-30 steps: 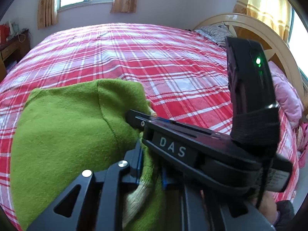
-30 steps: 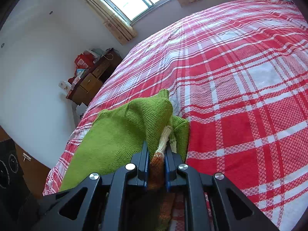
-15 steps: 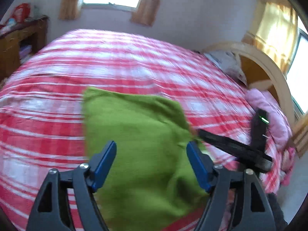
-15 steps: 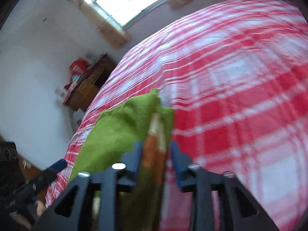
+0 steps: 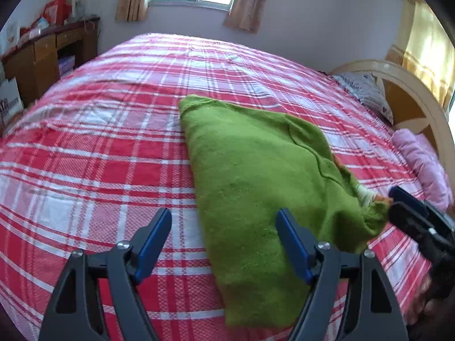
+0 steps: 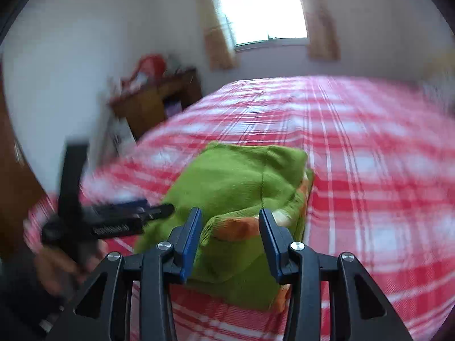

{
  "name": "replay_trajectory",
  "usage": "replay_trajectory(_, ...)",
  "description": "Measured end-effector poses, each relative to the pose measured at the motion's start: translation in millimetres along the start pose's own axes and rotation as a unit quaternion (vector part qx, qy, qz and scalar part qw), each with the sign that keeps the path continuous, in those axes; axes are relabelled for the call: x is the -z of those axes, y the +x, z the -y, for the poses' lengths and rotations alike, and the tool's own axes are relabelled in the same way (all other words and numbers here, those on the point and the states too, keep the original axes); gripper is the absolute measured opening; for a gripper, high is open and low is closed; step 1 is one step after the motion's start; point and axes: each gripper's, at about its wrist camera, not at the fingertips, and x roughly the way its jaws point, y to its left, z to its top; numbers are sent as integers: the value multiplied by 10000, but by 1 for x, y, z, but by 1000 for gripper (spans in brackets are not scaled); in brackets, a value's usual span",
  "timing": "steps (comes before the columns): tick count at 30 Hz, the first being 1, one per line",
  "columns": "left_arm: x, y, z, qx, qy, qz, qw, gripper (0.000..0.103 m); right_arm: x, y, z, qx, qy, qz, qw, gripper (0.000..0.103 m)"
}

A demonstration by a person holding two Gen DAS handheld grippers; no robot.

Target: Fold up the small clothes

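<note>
The green knitted garment (image 5: 256, 187) is lying folded on the red plaid bed (image 5: 113, 153), just ahead of both tools. The left hand-held gripper (image 5: 224, 241) is hovering with its jaws spread wide and nothing between them, the garment's near edge just past its right finger. The right hand-held gripper (image 6: 230, 238) is standing part open, its jaws having just been opening, the orange-trimmed edge (image 6: 239, 227) lying loose between its pads. Both seem released so the fold can settle flat.
</note>
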Motion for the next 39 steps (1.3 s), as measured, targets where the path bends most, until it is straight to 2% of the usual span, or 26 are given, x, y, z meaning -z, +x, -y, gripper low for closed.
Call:
replay_trajectory(3, 0, -2, -1, -94, 108, 16, 9999, 78, 4, 14, -13, 54, -544, -198, 9983, 43)
replay_trajectory(5, 1, -5, -4, -73, 86, 24, 9999, 78, 12, 27, -9, 270, -655, -536, 9960, 42)
replay_trajectory(7, 1, -5, -10, -80, 43, 33, 10000, 78, 29, 38, 5, 310, -413, -1029, 9933, 26)
replay_trajectory(9, 1, -6, -15, -76, -25, 28, 10000, 78, 47, 37, 23, 276, -4, -1187, 9926, 24)
replay_trajectory(13, -1, -4, -23, -21, -194, 11, 9998, 78, 73, 11, 55, 14, 947, -1110, 9893, 20)
replay_trajectory(15, -1, -2, -23, 1, -221, 0, 9998, 78, 77, 5, 60, 130, 1067, -1168, 9873, 20)
replay_trajectory(16, -1, -2, -22, -15, -206, 0, 9998, 78, 76, -1, 62, 75, 1150, -1105, 9872, 20)
replay_trajectory(18, 0, -4, -20, -83, -161, 45, 9998, 78, 64, -18, 61, 87, 1228, -707, 9899, 20)
replay_trajectory(20, 0, -5, -18, -152, -125, 90, 9998, 78, 44, -29, 56, 25, 1216, -246, 9923, 25)
replay_trajectory(21, 0, -7, -17, -177, -114, 114, 9997, 78, 36, -31, 51, -13, 1170, -84, 9931, 41)
replay_trajectory(22, 0, -7, -17, -181, -115, 125, 9997, 78, 27, -29, 45, -81, 1071, 21, 9942, 65)
replay_trajectory(23, 0, -9, -17, -174, -119, 125, 9997, 78, 19, -22, 38, -89, 953, -12, 9954, 70)
replay_trajectory(24, -1, -10, -17, -172, -120, 129, 9997, 78, 14, -12, 32, -30, 858, -91, 9963, 70)
replay_trajectory(26, -2, -13, -18, -186, -118, 170, 9996, 78, 11, 22, 26, 57, 738, -515, 9959, 70)
replay_trajectory(27, -2, -15, -19, -188, -119, 192, 9996, 78, 14, 38, 25, -12, 760, -778, 9941, 64)
replay_trajectory(28, -3, -16, -21, -180, -125, 211, 9995, 78, 19, 57, 23, -64, 774, -1113, 9907, 35)
replay_trajectory(29, -3, -18, -23, -168, -130, 233, 9995, 78, 24, 70, 22, -2, 724, -1297, 9889, 28)
replay_trajectory(30, -3, -19, -24, -154, -136, 262, 9994, 78, 27, 71, 19, 20, 649, -1279, 9897, 22)
replay_trajectory(31, -4, -20, -25, -136, -140, 289, 9994, 78, 26, 66, 19, -141, 722, -1211, 9899, 15)
replay_trajectory(33, -7, -21, -28, -110, -198, 349, 9991, 78, 18, 42, 39, -1003, 1545, -754, 9800, 15)
replay_trajectory(35, -10, -19, -29, -38, -308, 359, 9989, 79, 14, 27, 56, -1420, 2050, -455, 9673, 14)
replay_trajectory(37, -11, -15, -26, 64, -358, 308, 9989, 79, 17, 21, 71, -1530, 2424, -375, 9573, 14)
replay_trajectory(38, -10, -11, -21, 89, -294, 250, 9992, 79, 15, 27, 73, -1451, 2471, -436, 9571, 14)
replay_trajectory(39, -9, -8, -17, 69, -216, 202, 9995, 79, 25, 35, 79, -1166, 2465, -632, 9600, 14)
